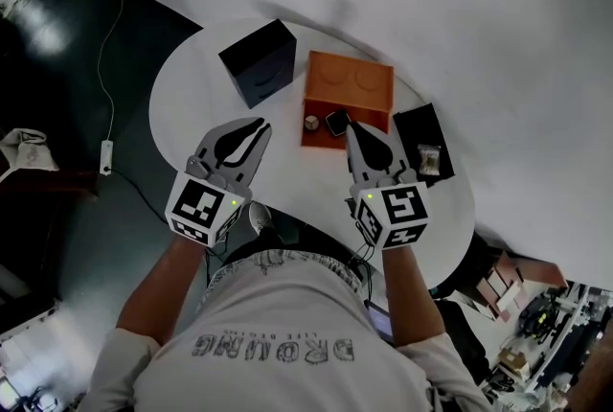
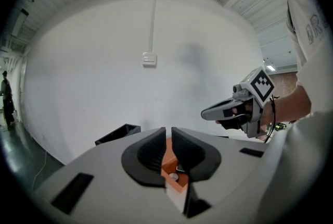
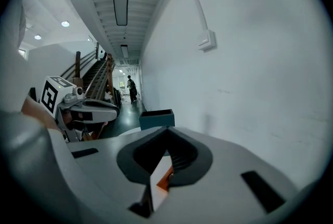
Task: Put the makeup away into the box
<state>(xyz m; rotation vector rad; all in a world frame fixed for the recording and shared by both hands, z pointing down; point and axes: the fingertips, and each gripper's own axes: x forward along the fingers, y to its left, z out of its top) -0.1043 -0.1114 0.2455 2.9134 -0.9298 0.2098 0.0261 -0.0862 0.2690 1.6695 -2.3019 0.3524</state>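
Over round white table (image 1: 192, 84), held left gripper (image 1: 260, 125) barely ajar, right gripper (image 1: 351, 126) closed tight, both empty. Judged makeup piece (image 1: 428, 159) on black tray (image 1: 417, 127) light, hard, slippery; best pinched across its sides.

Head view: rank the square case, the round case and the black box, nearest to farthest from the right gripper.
1. Square case, in the orange box, just left of the right gripper's tips.
2. Round case, in the box's left corner.
3. Black box, far left, beyond the orange box.
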